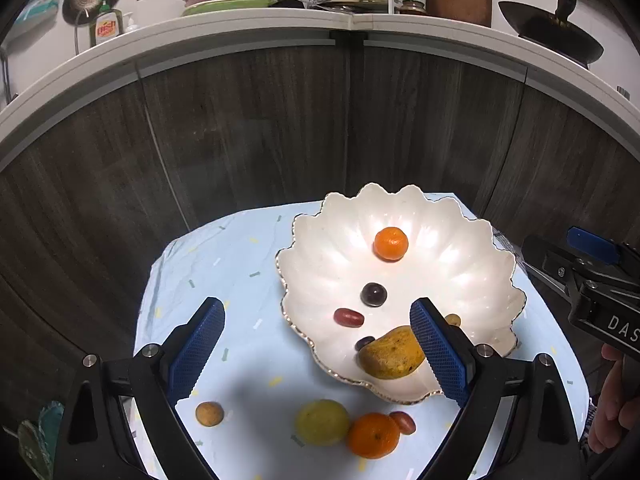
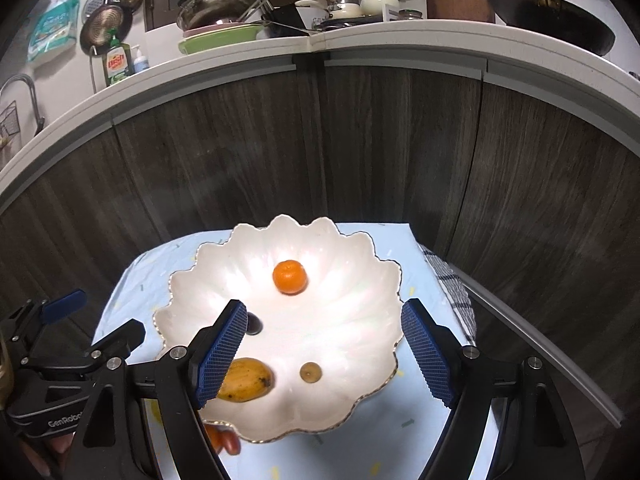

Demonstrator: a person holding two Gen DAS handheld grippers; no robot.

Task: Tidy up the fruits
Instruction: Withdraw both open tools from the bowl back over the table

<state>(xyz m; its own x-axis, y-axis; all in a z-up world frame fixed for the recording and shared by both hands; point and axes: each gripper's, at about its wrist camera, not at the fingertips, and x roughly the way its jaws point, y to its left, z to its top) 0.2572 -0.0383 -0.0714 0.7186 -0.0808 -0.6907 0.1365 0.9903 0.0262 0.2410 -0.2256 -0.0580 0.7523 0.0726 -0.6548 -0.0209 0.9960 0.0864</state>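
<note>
A white scalloped dish [image 1: 460, 280] sits on a pale blue cloth [image 1: 224, 280] over the counter. In it lie a tangerine [image 1: 391, 243] near the middle, a dark grape [image 1: 373, 294], a red grape [image 1: 349, 317], a mango [image 1: 392, 354] by the near rim, and a small brownish fruit [image 2: 310, 372], perhaps a longan. On the cloth before the dish lie a small brown fruit [image 1: 209, 413], a yellow-green fruit [image 1: 322, 422], a second tangerine [image 1: 373, 435] touching it, and a red grape [image 1: 403, 422] beside that. The left gripper [image 1: 318, 354] hangs above the dish's near edge, fingers spread wide and empty. The right gripper [image 2: 324, 354] hangs over the dish, fingers apart, holding nothing. Dark cabinet doors [image 1: 280, 128] stand behind.
</note>
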